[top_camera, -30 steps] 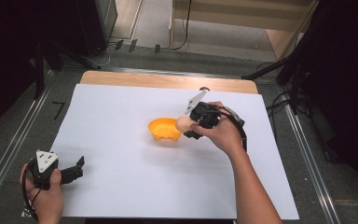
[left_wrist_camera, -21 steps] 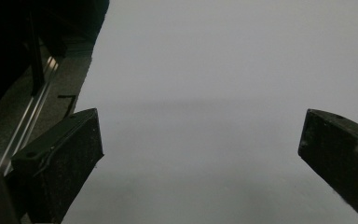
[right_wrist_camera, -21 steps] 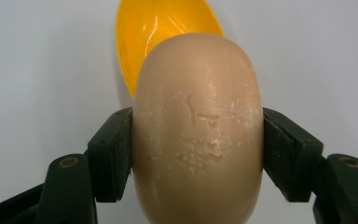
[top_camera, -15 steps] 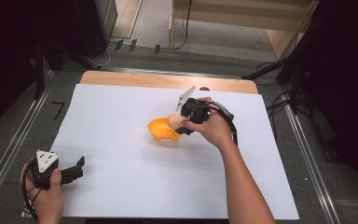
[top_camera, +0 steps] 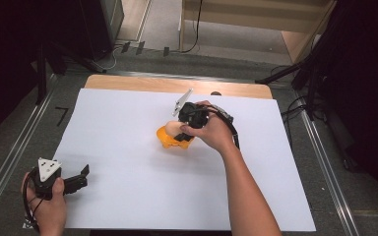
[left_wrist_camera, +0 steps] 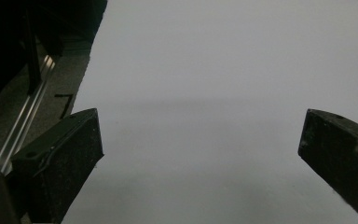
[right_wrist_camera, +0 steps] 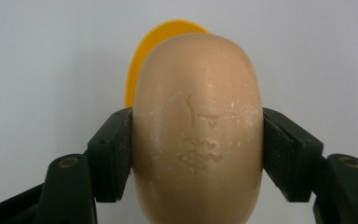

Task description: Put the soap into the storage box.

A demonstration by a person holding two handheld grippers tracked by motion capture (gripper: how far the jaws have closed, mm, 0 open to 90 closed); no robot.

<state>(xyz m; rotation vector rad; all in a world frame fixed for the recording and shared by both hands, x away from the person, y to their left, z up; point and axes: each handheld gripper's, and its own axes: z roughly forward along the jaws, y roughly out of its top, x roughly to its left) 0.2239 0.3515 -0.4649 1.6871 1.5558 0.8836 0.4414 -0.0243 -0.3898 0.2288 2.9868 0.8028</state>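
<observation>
The left gripper (top_camera: pixel 81 177) rests spread, nothing between its jaws, on white paper (top_camera: pixel 128 196). Well to its right, the right gripper (right_wrist_camera: pixel 198 154) pinches a beige oval soap bar (right_wrist_camera: pixel 198 126) with stamped characters, just above an orange dish (top_camera: pixel 170 138). A wooden table edge (top_camera: pixel 128 83) lies beyond.

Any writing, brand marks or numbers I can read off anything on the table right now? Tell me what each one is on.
Beige oval soap bar, clamped in the right tool: embossed marks on its face, perhaps characters or a logo, too worn and shallow to read.
Round orange plastic dish behind the bar: no text seen.
White paper sheet covering the table: no text seen.
</observation>
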